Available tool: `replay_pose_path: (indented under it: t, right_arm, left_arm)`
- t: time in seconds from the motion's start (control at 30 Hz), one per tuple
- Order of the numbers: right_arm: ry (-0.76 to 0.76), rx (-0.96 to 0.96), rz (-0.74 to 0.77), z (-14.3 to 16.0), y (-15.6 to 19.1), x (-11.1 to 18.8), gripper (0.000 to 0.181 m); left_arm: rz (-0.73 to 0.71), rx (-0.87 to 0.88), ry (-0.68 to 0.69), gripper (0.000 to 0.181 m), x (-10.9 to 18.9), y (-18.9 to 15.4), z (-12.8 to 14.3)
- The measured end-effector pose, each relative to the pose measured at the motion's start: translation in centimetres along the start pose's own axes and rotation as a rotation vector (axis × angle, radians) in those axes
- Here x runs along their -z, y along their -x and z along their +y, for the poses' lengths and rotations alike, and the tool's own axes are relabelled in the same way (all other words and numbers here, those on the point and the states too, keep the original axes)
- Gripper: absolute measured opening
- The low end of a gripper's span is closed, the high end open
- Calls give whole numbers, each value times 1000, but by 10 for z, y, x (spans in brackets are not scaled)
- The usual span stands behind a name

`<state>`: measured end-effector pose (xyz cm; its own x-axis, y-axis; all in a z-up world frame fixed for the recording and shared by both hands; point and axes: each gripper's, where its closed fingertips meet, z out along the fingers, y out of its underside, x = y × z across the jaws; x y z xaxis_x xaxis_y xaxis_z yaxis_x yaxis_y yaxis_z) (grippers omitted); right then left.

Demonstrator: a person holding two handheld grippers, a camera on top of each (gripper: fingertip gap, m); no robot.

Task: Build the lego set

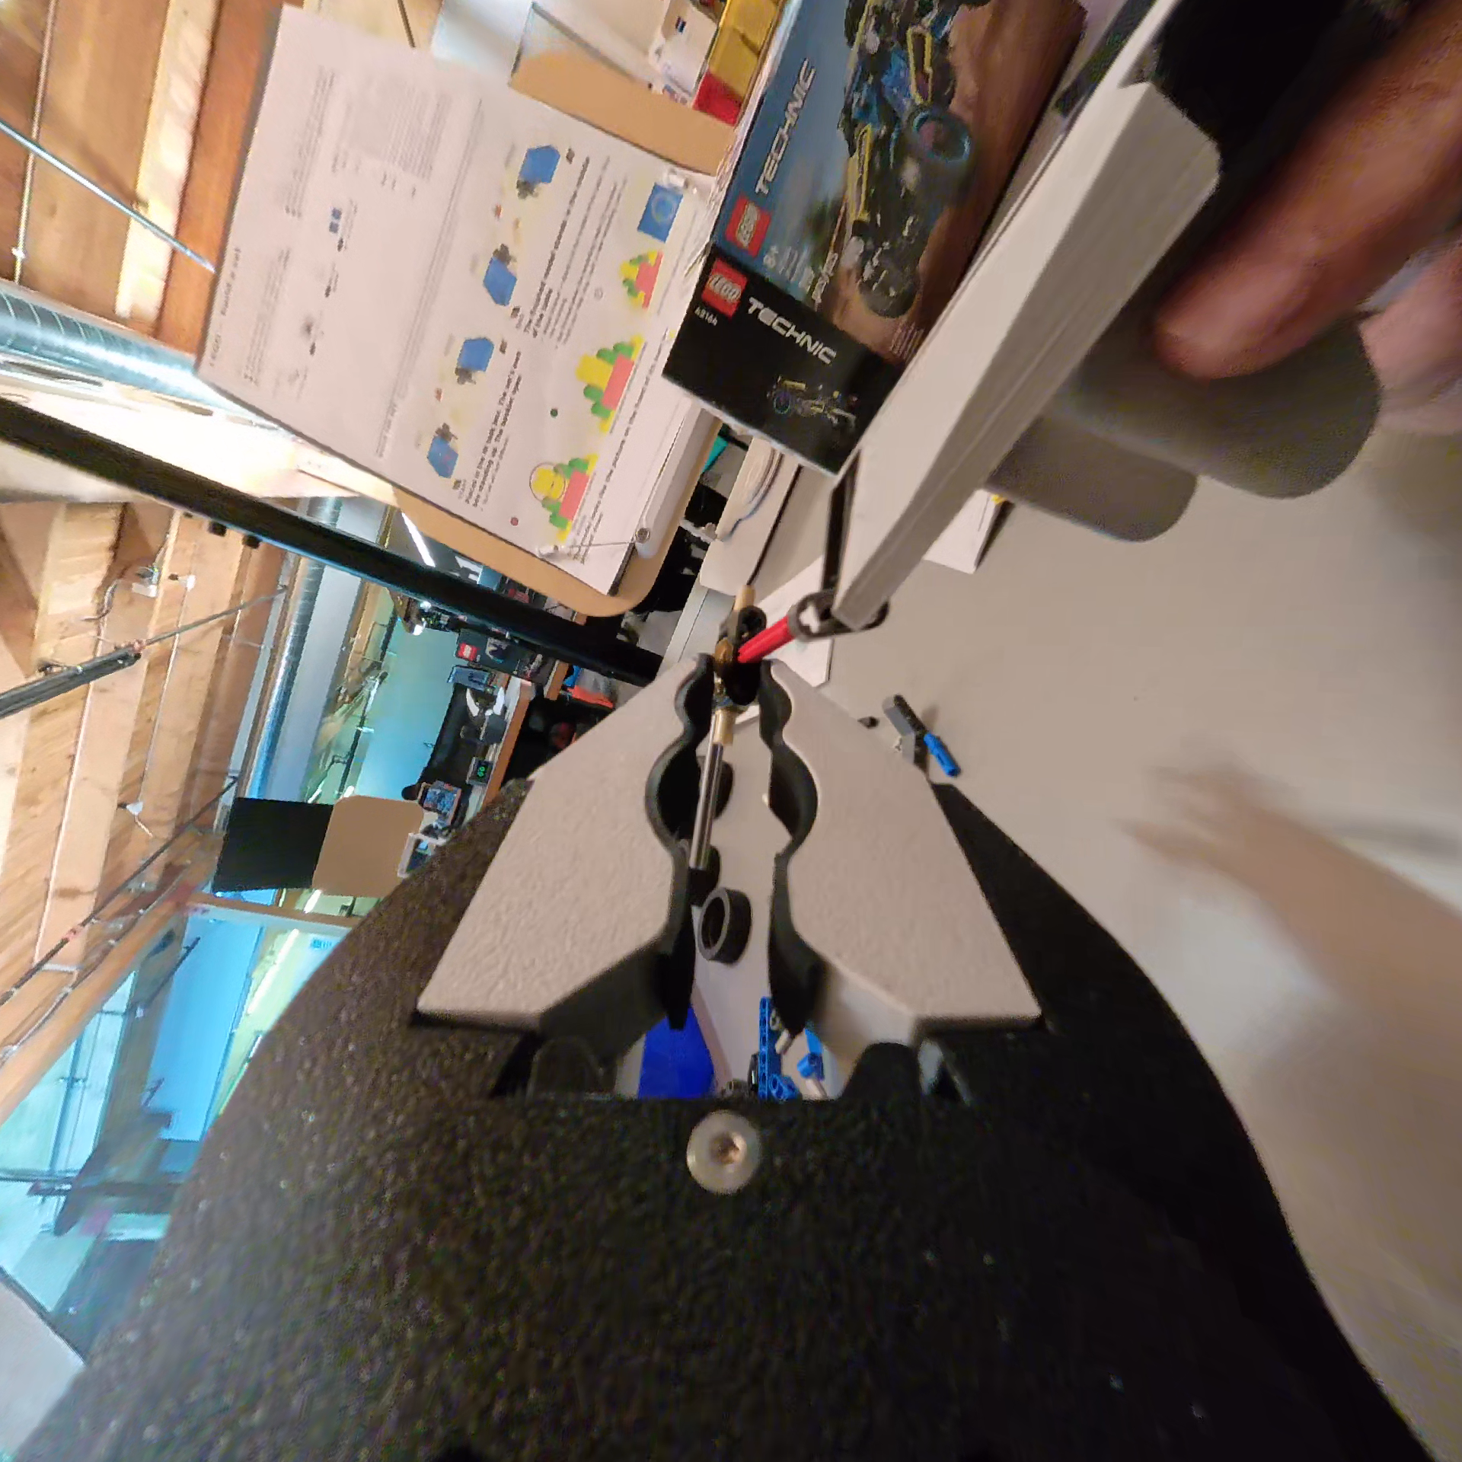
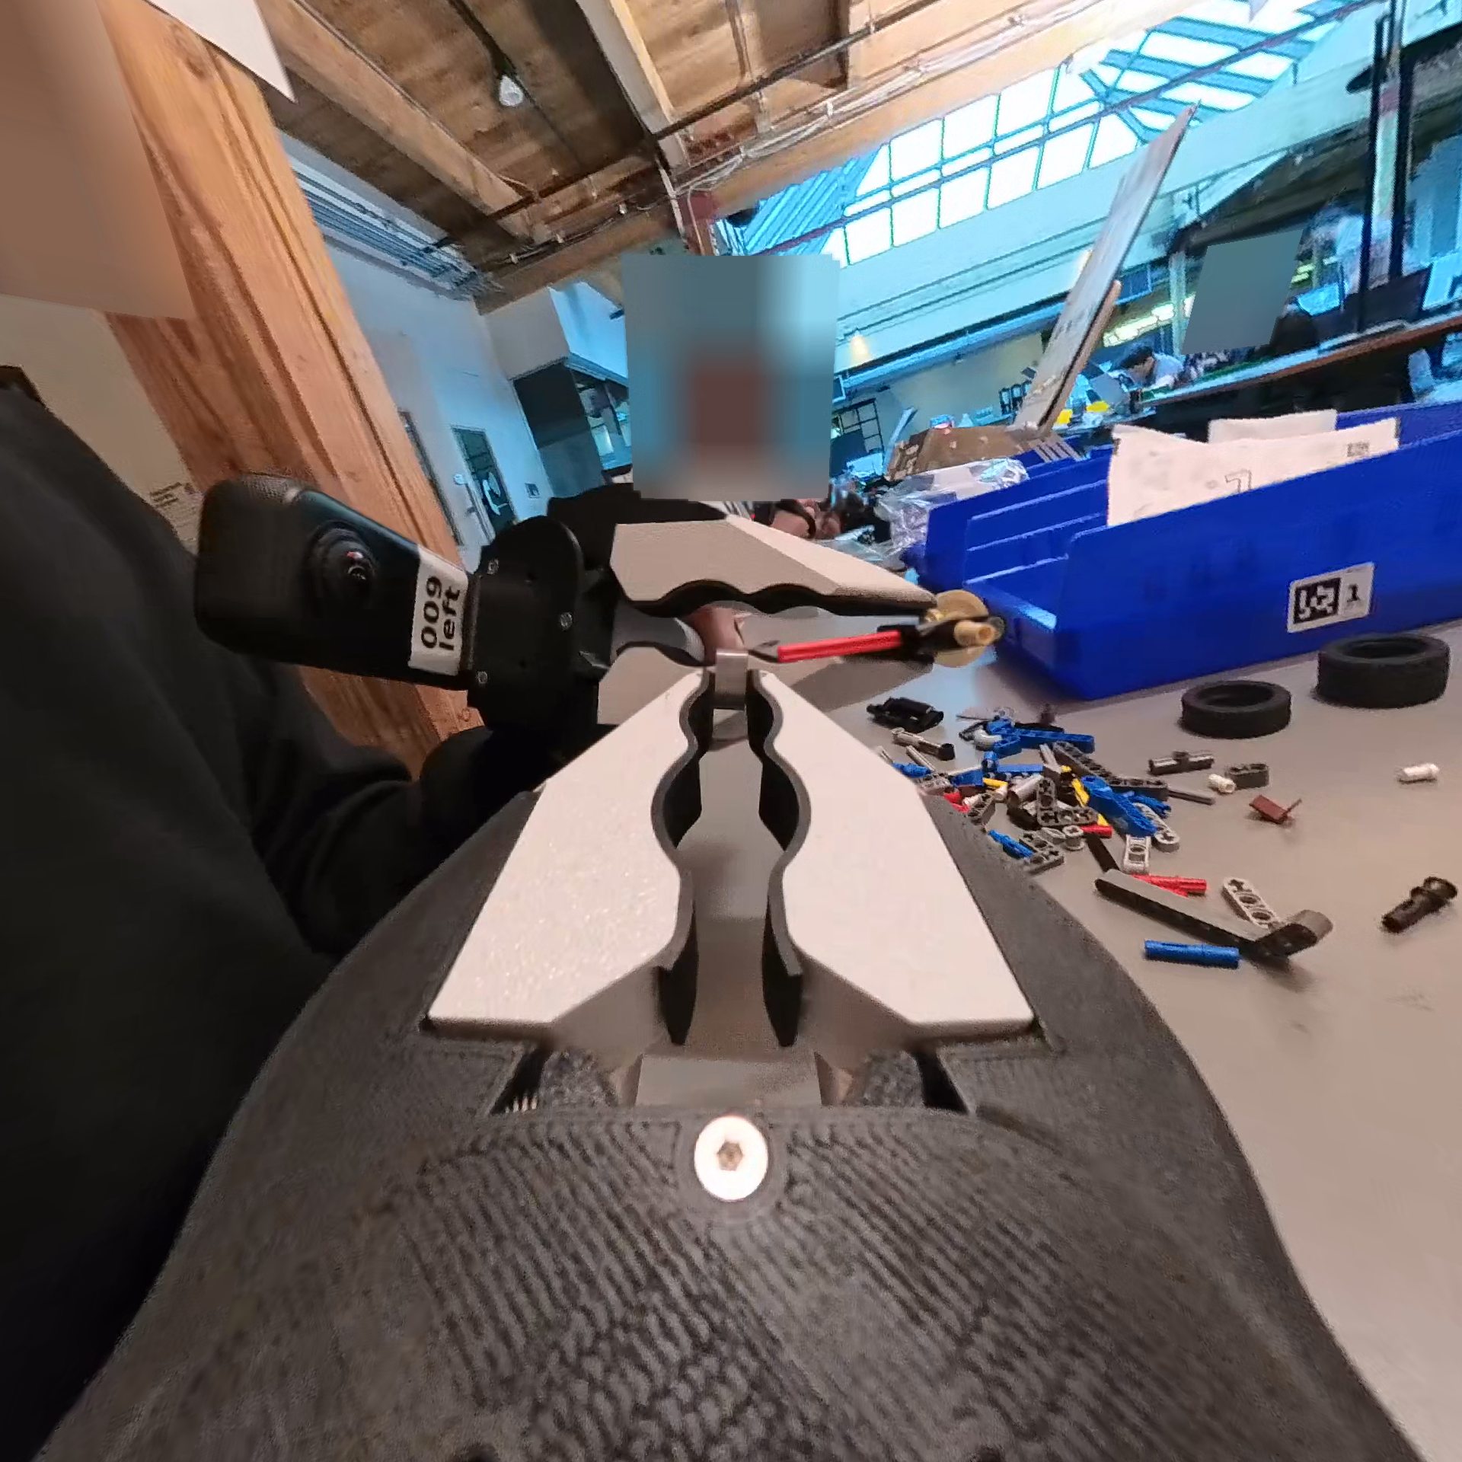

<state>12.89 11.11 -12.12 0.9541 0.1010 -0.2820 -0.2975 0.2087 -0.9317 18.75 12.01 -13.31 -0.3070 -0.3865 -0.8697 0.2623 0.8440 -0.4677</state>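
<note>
In the left wrist view my left gripper (image 1: 732,672) is shut on a small assembly (image 1: 729,660): a tan gear with a black connector. A red axle (image 1: 759,645) sticks out of it sideways. My right gripper (image 1: 823,619) comes in from the upper right and is shut on the axle's outer end. In the right wrist view my right gripper (image 2: 732,672) pinches that end of the red axle (image 2: 838,647). The axle runs right to the tan gear (image 2: 961,625) at the tips of the left gripper (image 2: 937,629). Both are held above the grey table (image 2: 1187,1107).
A pile of loose Lego parts (image 2: 1052,791) and two black tyres (image 2: 1234,708) lie on the table's right, before blue bins (image 2: 1187,570). A Lego box (image 1: 815,261) and an instruction sheet (image 1: 443,277) stand behind. A grey and blue piece (image 1: 918,732) lies near the left gripper. About 6 cm separates my left fingertips from my right.
</note>
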Motion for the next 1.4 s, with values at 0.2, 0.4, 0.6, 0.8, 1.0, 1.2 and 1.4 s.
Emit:
replay_pose_path:
  t: [0.2, 0.4, 0.6, 0.8, 1.0, 1.2, 1.4]
  right_arm:
    - [-24, 26, 3, -5, 3, 6, 6]
    - [-12, 21, 10, -4, 2, 10, 6]
    - [-16, 36, 44, -4, -3, 10, 6]
    - [-27, 43, 10, -6, 3, 9, 6]
    - [-46, 33, 5, -7, 3, 10, 6]
    - [-96, -64, -65, -12, 9, 10, 6]
    - [-106, -164, 14, -10, -2, 6, 8]
  left_arm:
    - [9, -15, -16, 9, 0, -6, -12]
    - [26, 27, -33, 9, 1, -5, -16]
    - [39, 30, -73, 9, 2, -9, -23]
    - [18, 51, -56, 9, 2, -4, -17]
    - [29, 40, -70, 8, 3, -5, -19]
    - [85, 161, -168, 8, 7, -6, -25]
    - [-6, 74, -130, 8, 6, 3, -16]
